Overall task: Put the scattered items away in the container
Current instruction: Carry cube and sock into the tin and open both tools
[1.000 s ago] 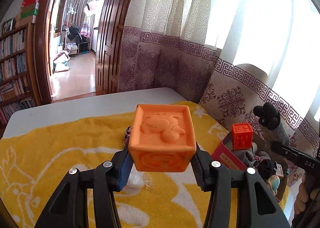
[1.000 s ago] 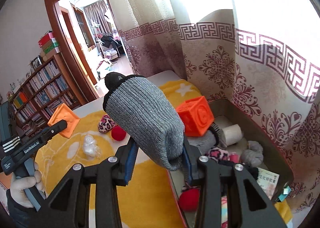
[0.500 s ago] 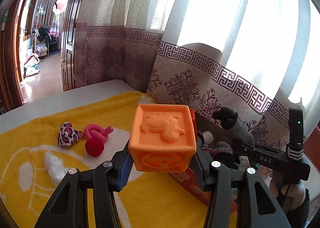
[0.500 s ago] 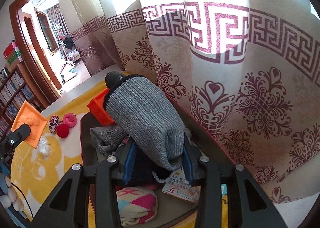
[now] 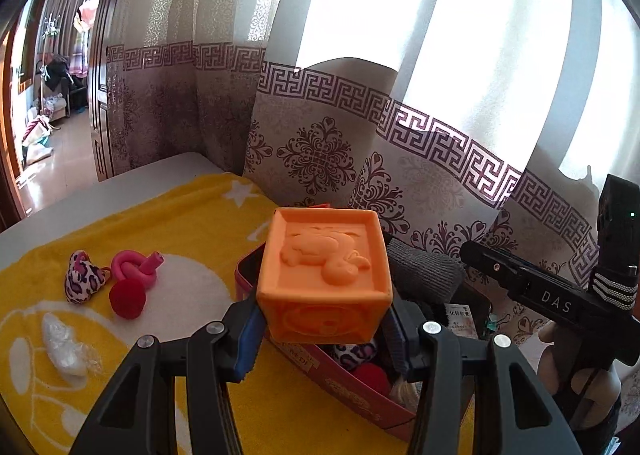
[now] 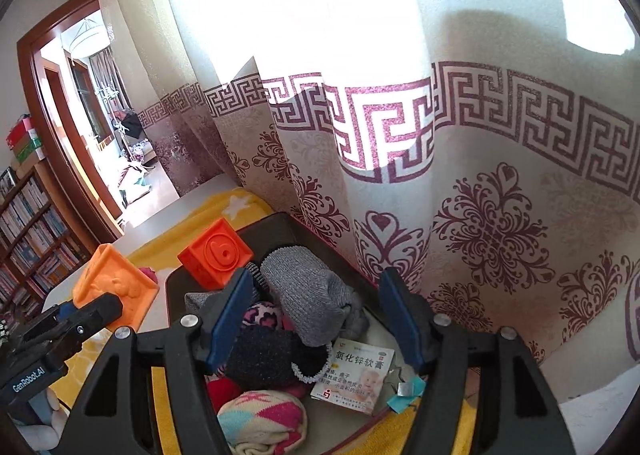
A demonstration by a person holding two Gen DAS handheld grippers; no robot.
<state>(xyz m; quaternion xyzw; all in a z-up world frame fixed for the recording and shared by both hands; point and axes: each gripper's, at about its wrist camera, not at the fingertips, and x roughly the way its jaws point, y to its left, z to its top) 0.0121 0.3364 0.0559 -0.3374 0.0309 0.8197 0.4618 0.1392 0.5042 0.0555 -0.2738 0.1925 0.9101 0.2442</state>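
My left gripper (image 5: 324, 331) is shut on an orange embossed block (image 5: 324, 275) and holds it above the near edge of the red box (image 5: 356, 395); the block also shows in the right wrist view (image 6: 116, 291). My right gripper (image 6: 316, 319) is open and empty above the box (image 6: 276, 225). The grey sock (image 6: 304, 295) lies in the box beside a darker orange block (image 6: 216, 255), a black sock (image 6: 260, 351) and a patterned sock (image 6: 264, 419). A leopard heart (image 5: 82, 281), a pink-and-red toy (image 5: 130, 283) and crumpled plastic (image 5: 66, 343) lie on the yellow towel (image 5: 168, 223).
A patterned curtain (image 5: 360, 135) hangs close behind the box. A small leaflet (image 6: 352, 375) and a teal clip (image 6: 408, 391) lie in the box. The white table (image 5: 120, 183) extends beyond the towel. A doorway (image 5: 40, 95) and bookshelves (image 6: 28, 223) stand at far left.
My right gripper opened and let go of the grey sock, which now lies in the box. My left gripper carried the orange block rightward to the box's edge.
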